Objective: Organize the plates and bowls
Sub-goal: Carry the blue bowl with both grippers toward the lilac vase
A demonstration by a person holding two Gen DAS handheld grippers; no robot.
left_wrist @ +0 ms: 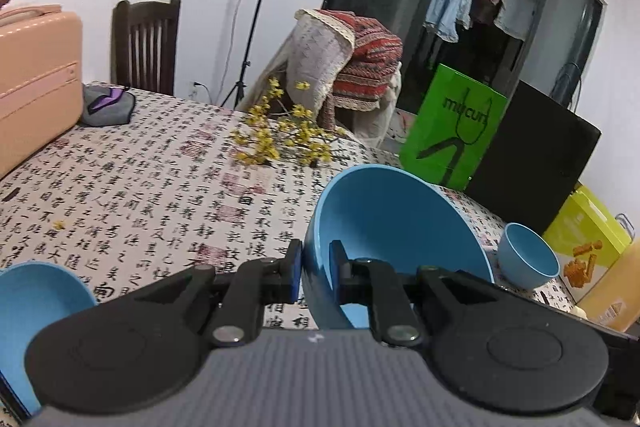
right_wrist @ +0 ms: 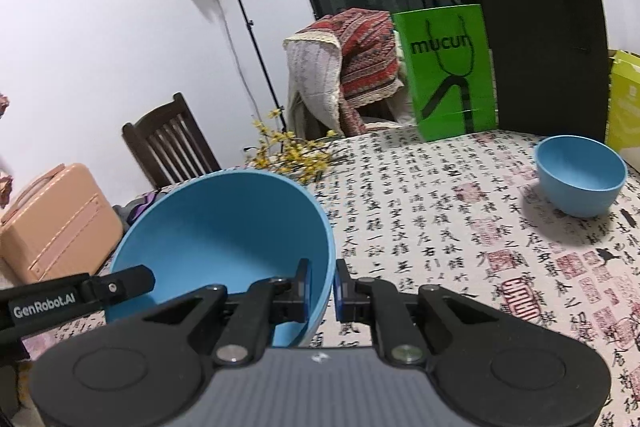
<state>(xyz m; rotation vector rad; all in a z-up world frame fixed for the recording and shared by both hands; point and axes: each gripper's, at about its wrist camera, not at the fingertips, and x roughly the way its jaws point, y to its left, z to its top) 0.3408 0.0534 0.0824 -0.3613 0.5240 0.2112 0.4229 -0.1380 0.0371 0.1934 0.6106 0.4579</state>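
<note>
One big blue bowl [left_wrist: 400,227], two grips, as I read it. The left gripper [left_wrist: 314,267] has its jaws nearly shut on the rim, one pad outside the wall and one inside. The right gripper [right_wrist: 323,283] pinches a rim the same way, with the bowl to the left of its jaws. Can't fully confirm it's the same bowl, but the left tool shows at that bowl's far side in the right wrist view.

Why: opposite-side pinches likely keep a wide, slick bowl from swinging. It's tilted, mouth toward the cameras, and looks clear of the desk [right_wrist: 440,227].

Likely target is the small bowl [right_wrist: 580,175], upright on the desk, ahead and right of both jaws, well apart.

Count:
- 3 blue bowls, including a third bowl [left_wrist: 36,303] cut off low and left of the left jaws
- 0 plates
- 1 flower sprig [left_wrist: 280,135]
- 1 green bag [right_wrist: 448,75]
- 1 suitcase [left_wrist: 36,79]
</note>
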